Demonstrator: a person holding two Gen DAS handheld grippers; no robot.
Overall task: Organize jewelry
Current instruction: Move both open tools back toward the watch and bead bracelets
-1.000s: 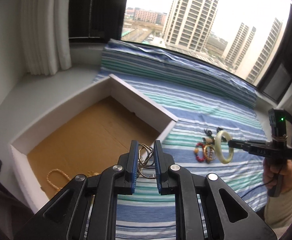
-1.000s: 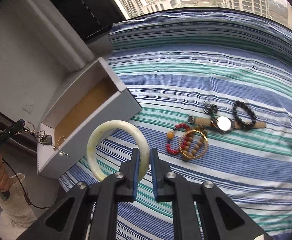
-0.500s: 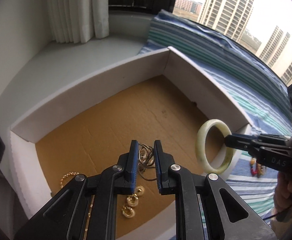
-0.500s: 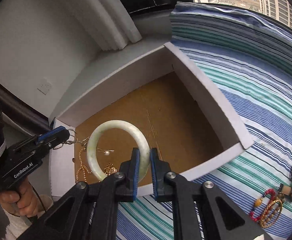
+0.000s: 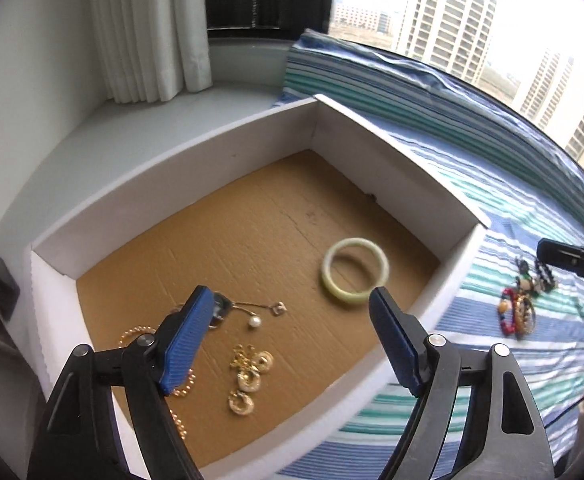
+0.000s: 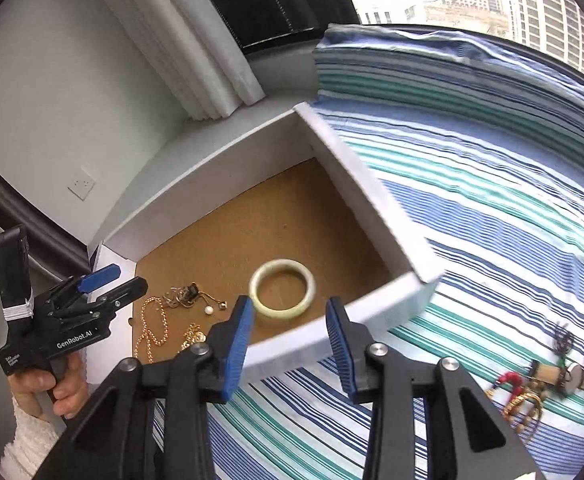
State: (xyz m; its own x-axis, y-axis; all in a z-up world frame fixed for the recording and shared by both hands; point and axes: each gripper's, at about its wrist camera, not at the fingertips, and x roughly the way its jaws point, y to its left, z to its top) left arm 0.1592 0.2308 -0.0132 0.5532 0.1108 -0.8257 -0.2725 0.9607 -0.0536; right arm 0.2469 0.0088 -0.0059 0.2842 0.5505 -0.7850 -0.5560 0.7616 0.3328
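— Pale green jade-like bangle (image 5: 355, 271)?
— Lying flat on the brown corrugated cardboard floor of the shallow white box (image 5: 172, 176), toward its right wall. Smooth, round, glossy.
— Around it?
— Left of it in the same box, a thin metal chain with a white pearl and small square charm (image 5: 256, 313); nearer the front, chunky gold hoop earrings (image 5: 248, 380) and a gold bead chain (image 6: 152, 332). All apart from the bangle.
— In the way?
— Only the low white front wall of the box, between bangle and right gripper (image 6: 290, 336).
— Left gripper (image 5: 292, 340)?
— Blue ribbed pads spread wide and opening further, nothing between them; hanging over the box floor, bangle just beyond the right pad, pearl chain by the left pad.
— Right gripper?
— Jaws parting, empty; bangle seen through the gap, lying clear of both pads.
— Outside the box?
— Blue, teal and white striped bedsheet (image 6: 491, 208), soft and slightly rumpled. On it, well apart from the box, a cluster of beaded bracelets in red, amber and black with a gold bangle (image 5: 519, 312). White curtain (image 5: 148, 28) behind, on a white sill.
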